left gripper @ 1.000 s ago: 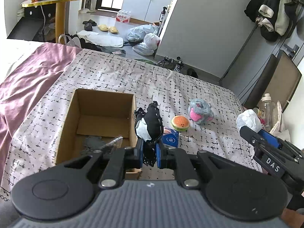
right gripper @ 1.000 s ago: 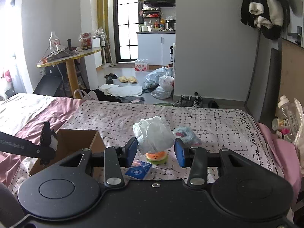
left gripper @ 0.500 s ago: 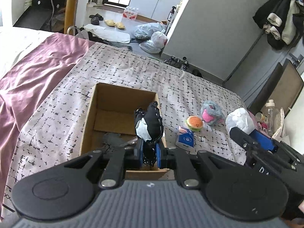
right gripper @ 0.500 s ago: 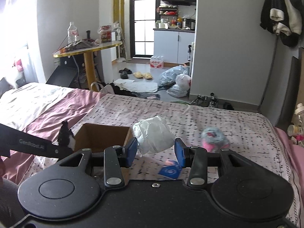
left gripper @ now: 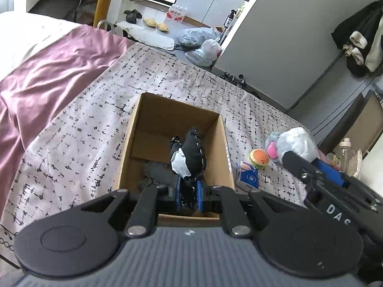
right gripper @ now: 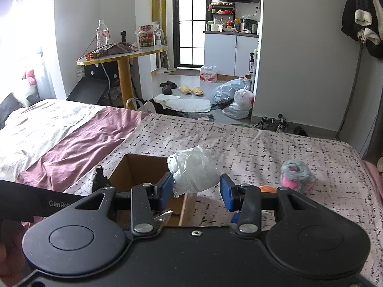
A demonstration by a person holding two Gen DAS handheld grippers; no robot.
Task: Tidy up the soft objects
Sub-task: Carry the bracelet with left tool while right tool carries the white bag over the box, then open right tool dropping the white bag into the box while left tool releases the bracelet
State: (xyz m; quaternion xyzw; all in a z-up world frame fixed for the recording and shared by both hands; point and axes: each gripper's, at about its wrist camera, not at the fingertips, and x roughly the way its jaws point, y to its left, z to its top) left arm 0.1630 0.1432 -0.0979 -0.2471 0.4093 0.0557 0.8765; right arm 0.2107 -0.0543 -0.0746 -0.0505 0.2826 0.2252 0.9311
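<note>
With the left gripper [left gripper: 188, 192] clamping the black-and-white soft toy [left gripper: 189, 156] at frame centre over the open brown cardboard box [left gripper: 153, 119], release low and centred, while the right gripper [right gripper: 196, 192] holds the crumpled white plastic bundle [right gripper: 194, 171].

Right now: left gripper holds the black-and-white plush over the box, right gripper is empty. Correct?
Not quite. The right gripper isn't empty: the right wrist view shows a white crumpled bundle between its fingers. The left gripper does hold the black-and-white plush over the box.

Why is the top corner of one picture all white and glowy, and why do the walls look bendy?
Right wrist view: daylight overexposes the upper-left corner, washing it out. Left wrist view: the fisheye lens bends the grey wall edge; the brown cardboard box stays sharp.
</note>
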